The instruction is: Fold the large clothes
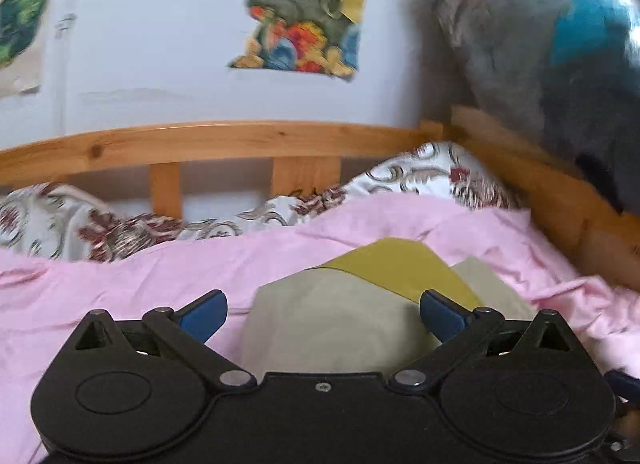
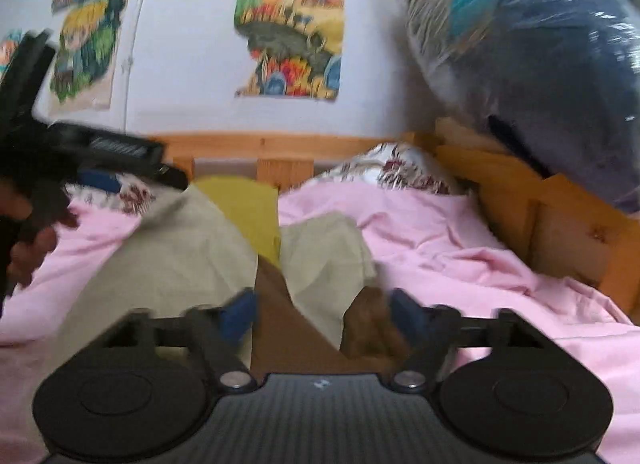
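We see pink bed sheet (image 1: 120, 272) over wooden bed (image 1: 224, 142). Our beige, yellow and brown garment (image 2: 168, 248) lies on sheet, near middle. Our left gripper (image 1: 323, 314) spread wide, empty, above beige fold. Our right gripper (image 2: 323, 314) half spread around brown cloth; pinching or not, we cannot tell.

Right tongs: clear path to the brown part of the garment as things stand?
Probably yes. The right tongs are open, with the brown fabric lying directly between their blue pads, nothing over it. The left tongs sit off to the side, above the pink sheet, out of the way.
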Available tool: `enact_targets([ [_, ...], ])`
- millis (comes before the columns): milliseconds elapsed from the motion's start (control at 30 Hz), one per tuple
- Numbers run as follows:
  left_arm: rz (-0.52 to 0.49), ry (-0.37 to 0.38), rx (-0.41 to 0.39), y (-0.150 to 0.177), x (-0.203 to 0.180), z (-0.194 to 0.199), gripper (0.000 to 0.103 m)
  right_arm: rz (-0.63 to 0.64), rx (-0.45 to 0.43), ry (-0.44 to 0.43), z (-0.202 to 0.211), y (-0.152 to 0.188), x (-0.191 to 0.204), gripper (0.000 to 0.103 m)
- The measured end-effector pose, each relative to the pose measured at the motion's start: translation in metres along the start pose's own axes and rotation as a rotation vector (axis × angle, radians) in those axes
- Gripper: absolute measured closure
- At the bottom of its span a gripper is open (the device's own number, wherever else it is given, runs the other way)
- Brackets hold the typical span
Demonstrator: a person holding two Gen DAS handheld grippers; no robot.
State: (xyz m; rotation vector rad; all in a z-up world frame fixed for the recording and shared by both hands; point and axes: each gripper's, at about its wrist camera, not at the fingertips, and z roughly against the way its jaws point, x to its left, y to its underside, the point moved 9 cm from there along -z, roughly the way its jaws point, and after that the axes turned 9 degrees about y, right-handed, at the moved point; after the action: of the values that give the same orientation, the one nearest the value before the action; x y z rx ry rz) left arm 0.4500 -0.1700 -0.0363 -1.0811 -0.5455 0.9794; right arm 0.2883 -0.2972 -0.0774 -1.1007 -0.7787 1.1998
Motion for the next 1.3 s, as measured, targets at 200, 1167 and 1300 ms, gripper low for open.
enact_targets([
  [200, -0.253, -0.069, 0.153, 0.026, -0.033, -0.064, 0.0, 0.074, 0.134, 0.086, -0.03, 0.046, -0.003, 0.077],
  [1167, 0.248, -0.119, 0.211, 0.112, 0.019, 0.078, 0.001, 0.056, -0.021, -0.032, 0.008, 0.009, 0.031, 0.03],
  [1300, 0.212, -0.15, 0.225, 0.12, 0.015, 0.086, 0.001, 0.072, 0.035, -0.048, 0.001, 0.026, 0.037, 0.03],
])
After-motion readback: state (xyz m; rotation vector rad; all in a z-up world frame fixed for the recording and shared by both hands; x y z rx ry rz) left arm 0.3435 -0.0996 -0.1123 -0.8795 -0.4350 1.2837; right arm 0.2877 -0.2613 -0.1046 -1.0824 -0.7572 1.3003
